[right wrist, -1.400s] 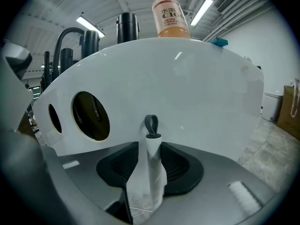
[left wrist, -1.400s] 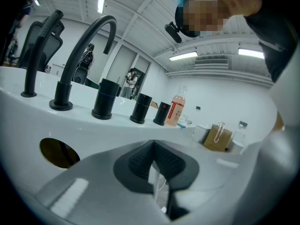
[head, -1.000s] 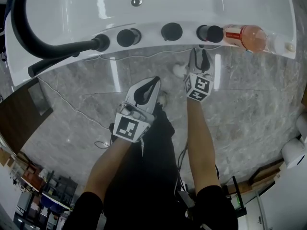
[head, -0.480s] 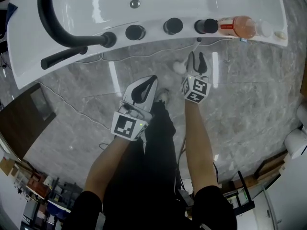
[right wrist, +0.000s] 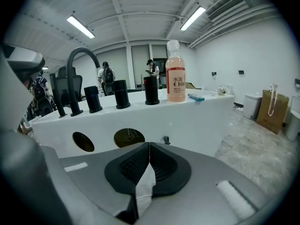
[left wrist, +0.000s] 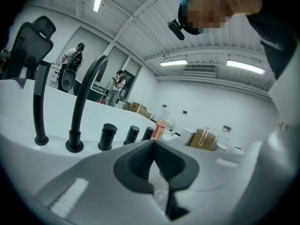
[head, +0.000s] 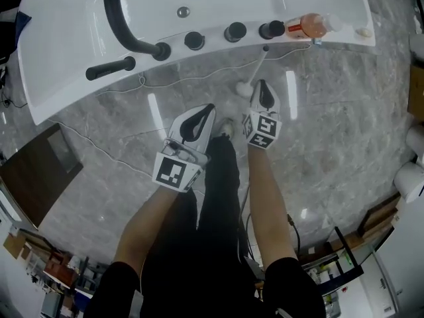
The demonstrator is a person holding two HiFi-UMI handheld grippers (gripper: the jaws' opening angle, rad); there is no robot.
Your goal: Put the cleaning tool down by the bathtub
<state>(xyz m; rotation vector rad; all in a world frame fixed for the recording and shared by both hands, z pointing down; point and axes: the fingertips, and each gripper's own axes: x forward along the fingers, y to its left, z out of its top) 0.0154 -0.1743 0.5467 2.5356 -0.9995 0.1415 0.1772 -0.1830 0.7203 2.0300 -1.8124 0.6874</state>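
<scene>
The cleaning tool [head: 254, 71], a white brush with a thin handle, stands on the floor by its round head and leans on the side of the white bathtub [head: 73, 65]. My right gripper [head: 261, 83] hangs just beside the brush head. Its jaws have just been closing and now meet with nothing between them [right wrist: 149, 144]. The tool does not show in the right gripper view. My left gripper [head: 211, 108] is further left, above the floor. It is shut and empty, its tips touching [left wrist: 153, 142].
Black knobs [head: 194, 40], a curved black faucet [head: 122, 18] and a pink bottle [head: 306, 25] stand on the tub rim. A thin cable [head: 99, 152] trails over the grey marble floor. A brown cabinet [head: 33, 177] stands at left, white containers [head: 409, 181] at right.
Both grippers have risen and drawn back from the tub's side. The right jaws went from open to shut. The tool stays leaning on the tub.
</scene>
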